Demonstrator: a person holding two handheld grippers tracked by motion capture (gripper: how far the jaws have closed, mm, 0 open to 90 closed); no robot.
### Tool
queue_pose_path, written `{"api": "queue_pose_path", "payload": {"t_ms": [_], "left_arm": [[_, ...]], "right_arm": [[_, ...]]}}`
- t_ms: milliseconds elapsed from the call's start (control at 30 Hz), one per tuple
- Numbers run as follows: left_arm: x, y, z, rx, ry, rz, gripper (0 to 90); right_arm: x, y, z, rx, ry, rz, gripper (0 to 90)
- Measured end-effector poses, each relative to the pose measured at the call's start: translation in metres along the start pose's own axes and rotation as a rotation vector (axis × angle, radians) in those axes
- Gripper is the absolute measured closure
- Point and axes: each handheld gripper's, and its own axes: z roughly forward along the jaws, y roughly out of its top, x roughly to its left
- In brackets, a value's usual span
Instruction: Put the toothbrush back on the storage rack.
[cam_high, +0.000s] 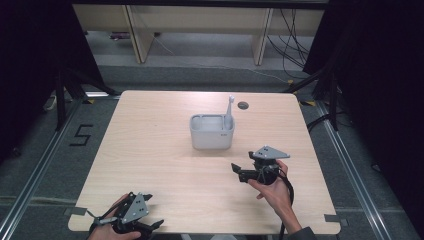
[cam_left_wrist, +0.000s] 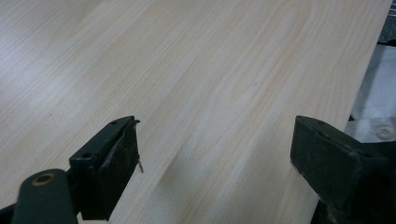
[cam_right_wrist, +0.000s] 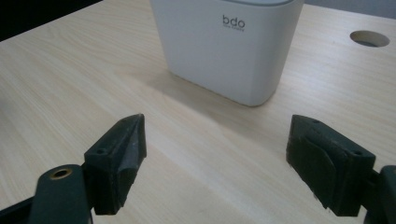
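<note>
A pale grey plastic tub (cam_high: 211, 132) stands upright near the middle of the wooden table (cam_high: 150, 150), with a grey handled utensil (cam_high: 229, 111) sticking up from its right end. In the right gripper view the tub (cam_right_wrist: 229, 46) bears the letters "bdo" and stands just beyond the jaws. My right gripper (cam_high: 239, 171) hovers in front of the tub's right side, open and empty (cam_right_wrist: 215, 154). My left gripper (cam_high: 150, 226) rests at the table's near left edge, open with only bare wood between its jaws (cam_left_wrist: 215, 149).
A round cable hole (cam_high: 243, 105) lies in the tabletop behind the tub (cam_right_wrist: 369, 38). Black curtains flank the table, and wooden furniture legs and cables stand on the floor beyond. A "5" is marked on the floor at left (cam_high: 81, 134).
</note>
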Motion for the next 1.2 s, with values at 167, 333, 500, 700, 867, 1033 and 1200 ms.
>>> {"api": "queue_pose_path", "payload": {"t_ms": [167, 333, 500, 700, 867, 1033, 1200], "left_arm": [[0.000, 0.000, 0.000, 0.000, 0.002, 0.001, 14.8], [-0.002, 0.000, 0.001, -0.029, -0.015, -0.031, 14.8], [-0.002, 0.000, 0.001, -0.017, -0.017, -0.029, 14.8], [-0.001, 0.000, 0.000, -0.007, -0.004, -0.008, 14.8], [0.000, 0.000, 0.000, 0.000, 0.004, 0.001, 14.8], [-0.003, 0.000, 0.001, -0.028, -0.012, -0.031, 14.8], [-0.003, 0.000, 0.001, -0.022, -0.011, -0.030, 14.8]], "right_arm": [[0.003, -0.006, -0.002, 0.021, 0.000, -0.015, 20.9], [0.006, -0.009, -0.005, 0.032, 0.003, -0.018, 20.0], [0.009, -0.014, -0.008, 0.052, 0.016, -0.003, 18.7], [0.012, -0.020, -0.010, 0.081, 0.018, 0.001, 18.1], [0.014, -0.024, -0.013, 0.105, 0.028, 0.013, 17.4], [0.015, -0.029, -0.016, 0.118, 0.022, 0.000, 16.8], [0.014, -0.034, -0.021, 0.134, 0.029, -0.014, 16.6]]}}
